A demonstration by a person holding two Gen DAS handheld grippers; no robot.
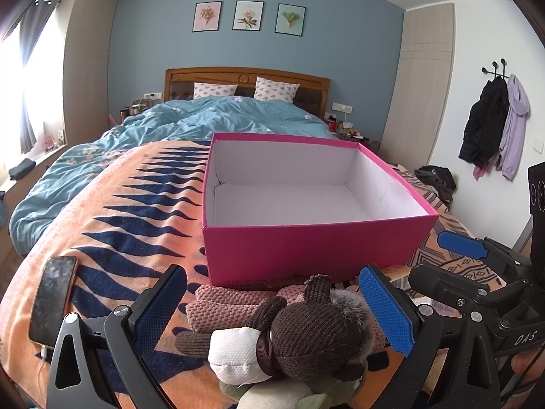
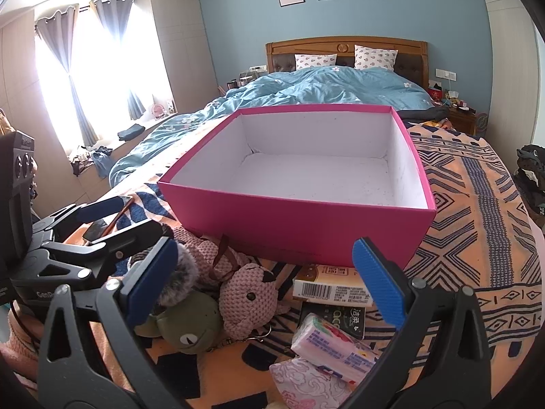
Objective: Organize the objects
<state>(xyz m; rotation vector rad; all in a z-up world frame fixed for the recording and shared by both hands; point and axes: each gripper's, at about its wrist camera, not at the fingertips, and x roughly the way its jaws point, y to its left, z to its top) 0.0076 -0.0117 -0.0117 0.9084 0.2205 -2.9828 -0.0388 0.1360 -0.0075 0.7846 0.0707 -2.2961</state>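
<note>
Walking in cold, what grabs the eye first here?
The bright pink box stands open and empty in the middle of the orange patterned blanket. In front of it lies a jumble of plush toys, a brown knitted monkey nearest the left gripper, with tissue packs before the right gripper.

Phone [image 1: 51, 301], hung coats [image 1: 494, 126], wall prints [image 1: 248, 16]

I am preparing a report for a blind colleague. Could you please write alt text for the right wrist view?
The open right gripper hovers over toys and packets on a patterned orange blanket, facing an empty pink box. Below it lie a pink knitted toy, a green plush frog and tissue packs; the left gripper shows at left.
</note>
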